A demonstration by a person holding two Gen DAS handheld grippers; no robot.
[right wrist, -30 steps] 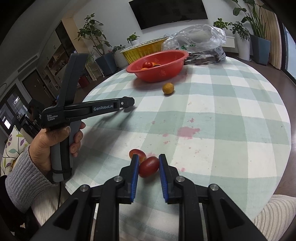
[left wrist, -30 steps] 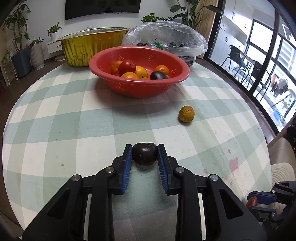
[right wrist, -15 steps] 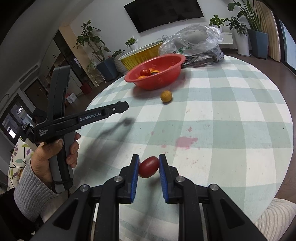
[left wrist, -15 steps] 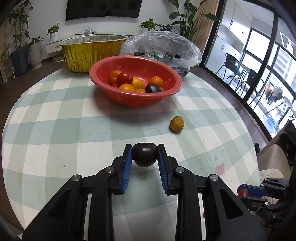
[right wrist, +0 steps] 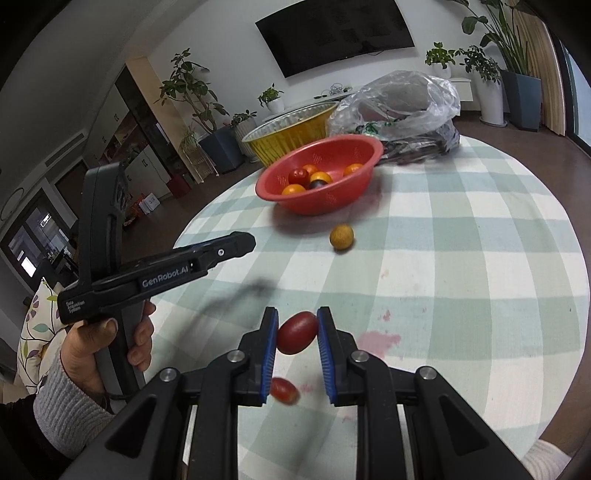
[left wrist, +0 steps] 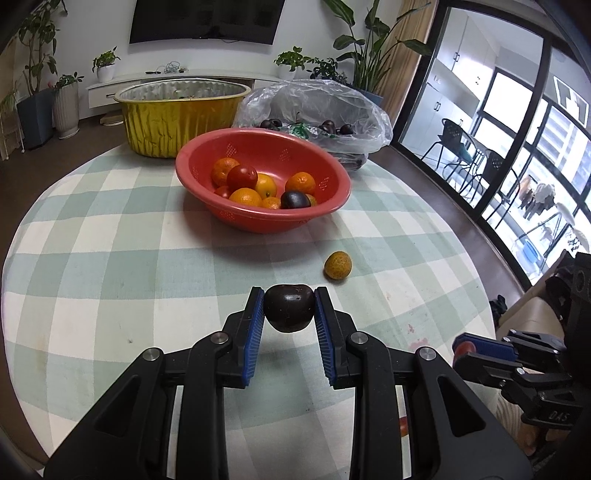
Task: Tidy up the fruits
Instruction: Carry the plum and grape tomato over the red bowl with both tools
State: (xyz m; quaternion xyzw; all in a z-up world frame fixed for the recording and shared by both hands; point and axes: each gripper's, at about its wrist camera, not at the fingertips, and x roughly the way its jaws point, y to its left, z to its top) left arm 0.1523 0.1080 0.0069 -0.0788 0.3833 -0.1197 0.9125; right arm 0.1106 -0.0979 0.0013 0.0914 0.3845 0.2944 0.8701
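This is a home living room: a wall-mounted television point(left wrist: 207, 18) above a low white console point(left wrist: 155, 83), potted houseplants point(right wrist: 192, 96) along the walls, tall glazed doors point(left wrist: 517, 140), and a round table under a checked cloth point(left wrist: 110, 258).

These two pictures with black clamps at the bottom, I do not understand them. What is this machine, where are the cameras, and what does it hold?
There is no robot: a person holds one hand tool in each hand, and each tool carries a camera looking along its two fingers. The left gripper is shut on a dark plum. The right gripper is shut on a small red tomato. On the checked tablecloth lie a red bowl of fruit, one loose orange fruit and another tomato.
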